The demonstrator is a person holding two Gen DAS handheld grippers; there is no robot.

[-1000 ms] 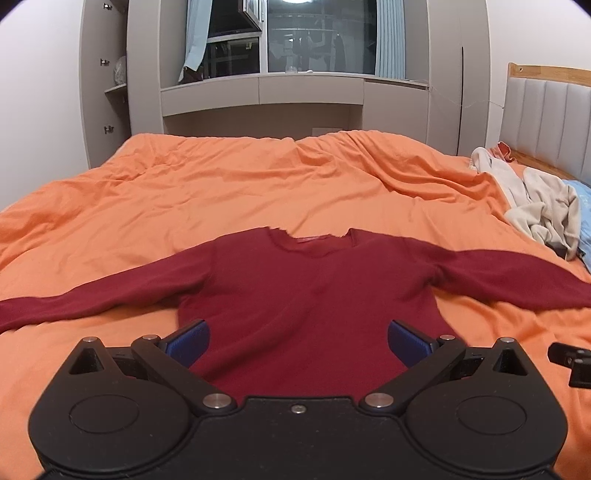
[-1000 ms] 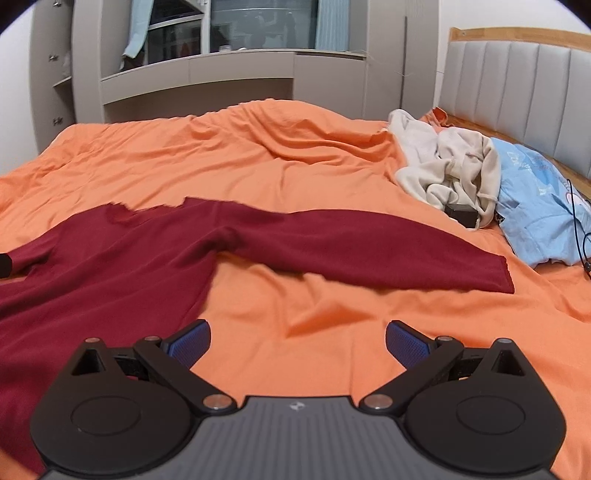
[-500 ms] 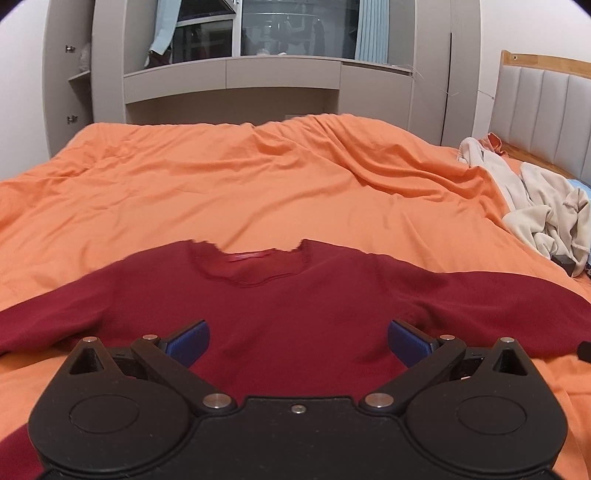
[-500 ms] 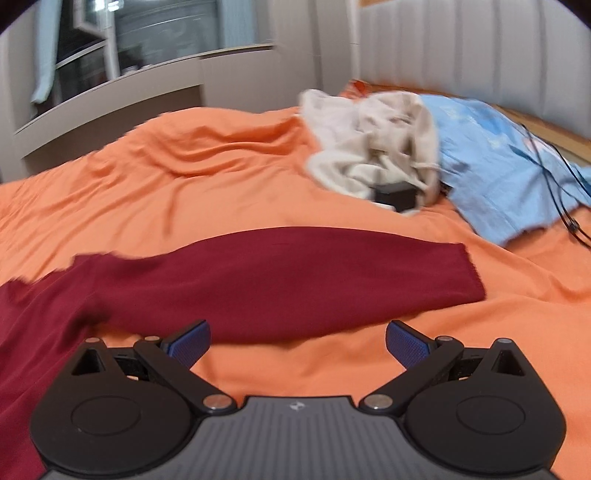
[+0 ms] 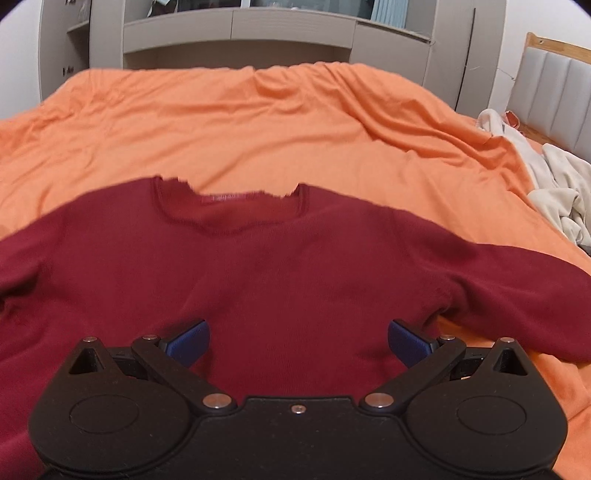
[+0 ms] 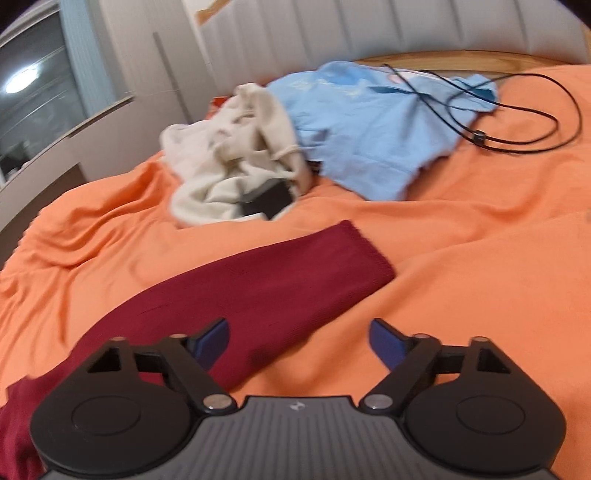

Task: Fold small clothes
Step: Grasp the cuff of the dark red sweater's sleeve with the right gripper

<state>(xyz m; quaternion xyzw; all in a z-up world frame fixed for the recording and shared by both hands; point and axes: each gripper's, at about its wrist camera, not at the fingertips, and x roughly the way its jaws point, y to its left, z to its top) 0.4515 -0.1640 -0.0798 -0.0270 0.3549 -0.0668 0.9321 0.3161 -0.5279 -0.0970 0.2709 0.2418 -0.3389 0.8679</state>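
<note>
Nearest the left wrist camera, left gripper point(image 5: 298, 341): jaws spread wide above the chest of a dark red sweater point(image 5: 258, 280), blue pads clear of the cloth, nothing pinched. Sweater: lies flat, front up, on the orange bedspread point(image 5: 258, 122) of a bed, collar toward the far side, both sleeves stretched out sideways. Right gripper point(image 6: 298, 341): jaws apart and closing, one blue pad over the right sleeve point(image 6: 266, 284), the other over bare bedspread; sleeve edge lies between the pads, not yet pinched. Sleeve cuff: points toward the headboard side, flat on the bedspread. Beyond the cuff, cream garment point(image 6: 229, 162): crumpled in a heap, partly over a small black box point(image 6: 271, 201). Just beside it, light blue garment point(image 6: 373, 129): spread loosely, with a black cable point(image 6: 524, 110) looped across it and onto the bedspread. Farthest, padded grey headboard point(image 6: 369, 29) with a wooden rail, and grey cupboards point(image 5: 240, 26) behind the bed.
</note>
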